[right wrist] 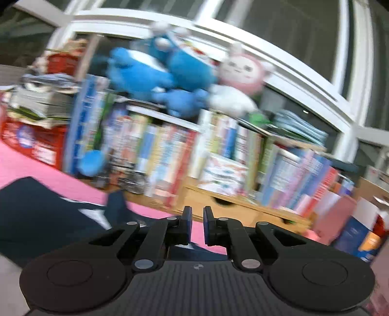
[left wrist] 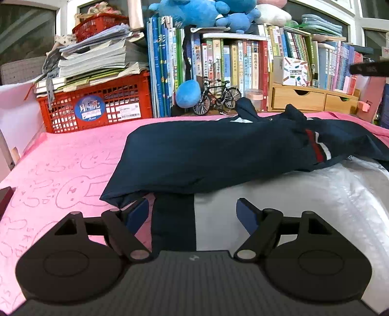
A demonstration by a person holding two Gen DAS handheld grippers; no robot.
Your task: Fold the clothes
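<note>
A navy garment [left wrist: 214, 155] with a red and white striped cuff [left wrist: 318, 148] lies folded over on a silver-white padded sheet [left wrist: 304, 201] on the pink cloth [left wrist: 56, 175]. A navy strip [left wrist: 173, 218] of it hangs toward me. My left gripper [left wrist: 193, 214] is open, low over the near edge, its blue fingers on either side of that strip. My right gripper [right wrist: 197, 224] is lifted and tilted, its jaws nearly closed with a narrow gap and nothing between them. The navy garment [right wrist: 36, 214] lies below and left of it. The right wrist view is blurred.
A red crate [left wrist: 97, 104] with stacked papers stands at the back left. Rows of books [left wrist: 231, 65], a toy bicycle [left wrist: 216, 97], blue plush toys [left wrist: 194, 12] and wooden drawers [left wrist: 311, 97] line the back. A dark object [left wrist: 369, 68] juts in at the right.
</note>
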